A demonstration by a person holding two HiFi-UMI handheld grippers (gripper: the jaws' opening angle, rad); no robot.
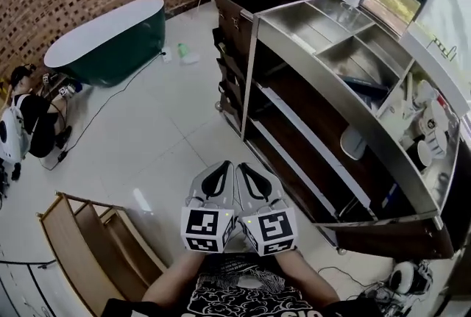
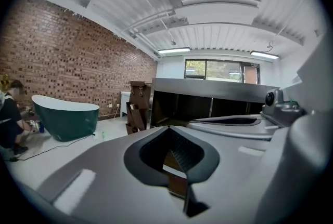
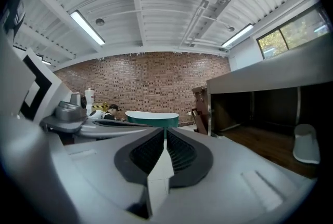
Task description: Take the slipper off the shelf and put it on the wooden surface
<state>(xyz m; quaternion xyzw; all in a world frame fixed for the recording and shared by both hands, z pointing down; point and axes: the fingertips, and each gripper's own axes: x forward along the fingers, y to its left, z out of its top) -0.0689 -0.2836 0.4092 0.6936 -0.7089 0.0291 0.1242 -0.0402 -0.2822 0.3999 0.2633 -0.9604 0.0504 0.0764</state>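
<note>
A pale slipper (image 1: 353, 141) lies on a dark wooden board inside the long shelf unit (image 1: 331, 87) with a metal top. In the right gripper view the slipper (image 3: 306, 144) shows far right, on the wooden shelf floor (image 3: 260, 140). My left gripper (image 1: 229, 165) and right gripper (image 1: 241, 165) are held side by side close to my body, over the white floor and short of the shelf. Both are shut with nothing between the jaws. The left gripper (image 2: 169, 130) faces the shelf's open front (image 2: 208, 106). The right gripper (image 3: 165, 133) points left of the shelf.
A green bathtub (image 1: 110, 36) stands at the back left, and a person (image 1: 33, 124) sits on the floor near it. A wooden rack (image 1: 88, 242) lies on the floor at lower left. White rolls and small items (image 1: 434, 124) fill the shelf's far side.
</note>
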